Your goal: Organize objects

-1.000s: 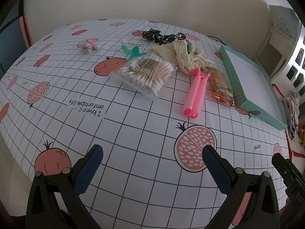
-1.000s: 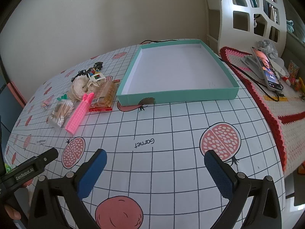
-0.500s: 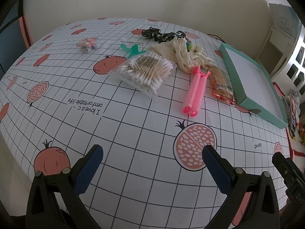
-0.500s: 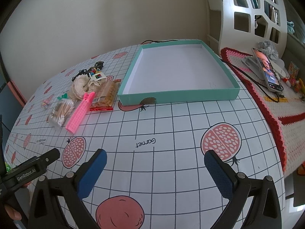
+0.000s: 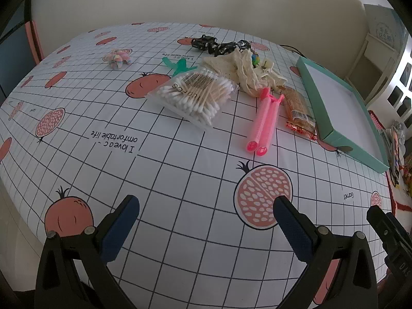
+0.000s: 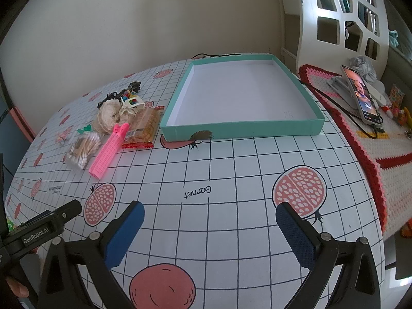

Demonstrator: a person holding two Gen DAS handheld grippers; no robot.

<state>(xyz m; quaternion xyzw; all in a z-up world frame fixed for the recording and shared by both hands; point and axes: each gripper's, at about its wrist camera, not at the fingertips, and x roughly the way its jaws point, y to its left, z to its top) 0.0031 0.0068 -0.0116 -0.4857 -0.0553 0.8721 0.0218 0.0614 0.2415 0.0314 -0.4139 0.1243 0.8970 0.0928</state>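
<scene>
left gripper [image 5: 206,219]: jaws spread, nothing held | right gripper [image 6: 209,221]: jaws spread | clutter piled left of teal tray [image 6: 242,128] on tabletop [image 6: 231,180] | risk: slippery cotton-swab bag [image 5: 195,95] could be dropped if pinched shallowly

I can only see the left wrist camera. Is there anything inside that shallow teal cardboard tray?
Observer: No. The right wrist view looks straight into the shallow teal cardboard tray, and its whole white floor is bare.
Operator: Is the right hand-held gripper carrying something?
Observer: Nothing. The right hand-held gripper is open over the black-gridded pomegranate tablecloth, short of the tray's near wall.
Operator: What's on the tray's right side?
Observer: A smartphone with a lit screen leans on a stand, on a red-and-white crocheted cloth.
</scene>
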